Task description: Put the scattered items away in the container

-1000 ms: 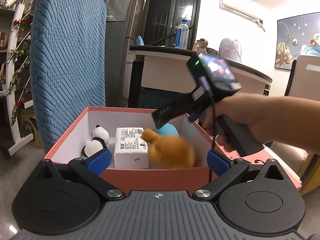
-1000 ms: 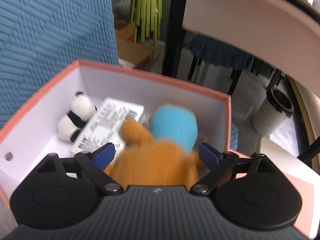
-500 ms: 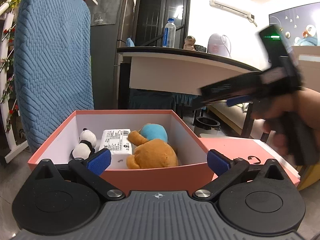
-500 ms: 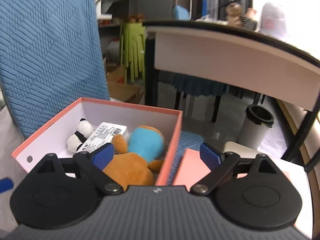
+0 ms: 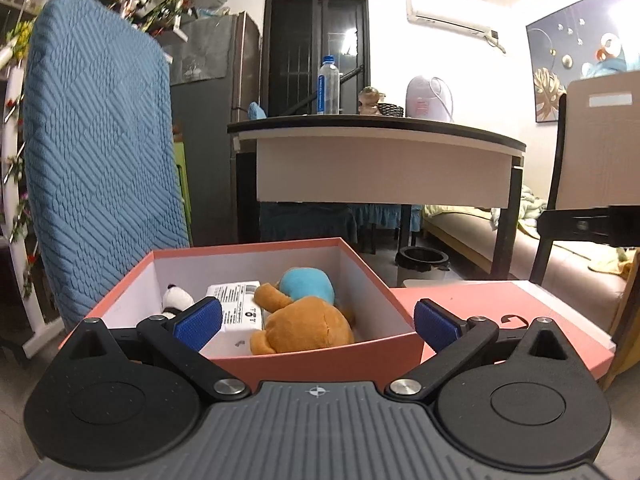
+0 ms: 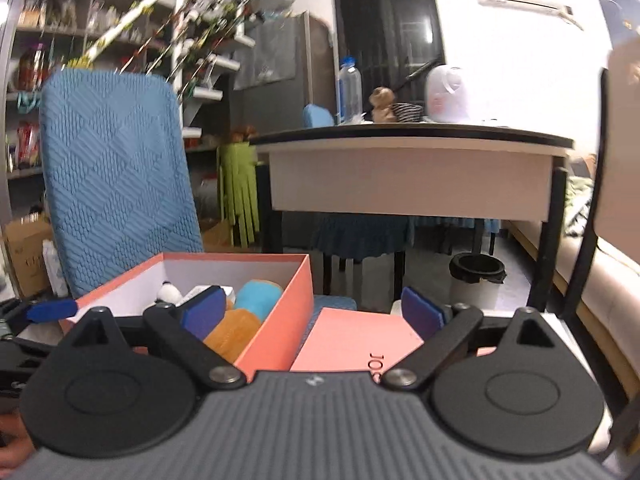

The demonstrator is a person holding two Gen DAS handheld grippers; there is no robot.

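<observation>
A salmon-pink box (image 5: 320,354) (image 6: 276,332) holds an orange plush with a blue head (image 5: 304,316) (image 6: 236,330), a white labelled packet (image 5: 236,304) and a small panda toy (image 5: 176,300) (image 6: 166,292). My left gripper (image 5: 316,320) stands open just in front of the box's near wall, empty. Back and to the right of the box, above the pink lid (image 6: 356,340) (image 5: 500,312), my right gripper (image 6: 314,312) is open and holds nothing. A blue fingertip (image 6: 52,309) of the left gripper shows at the left edge of the right wrist view.
A blue quilted chair back (image 5: 100,168) (image 6: 116,168) rises behind the box on the left. A dark-topped table (image 5: 376,160) with a water bottle (image 5: 329,84) stands beyond. A black-rimmed bin (image 5: 422,266) sits on the floor, a sofa (image 5: 560,264) at right.
The right gripper has let the orange plush fall into the box, then lifted out and drawn back to the right. The left gripper has pulled back a little.
</observation>
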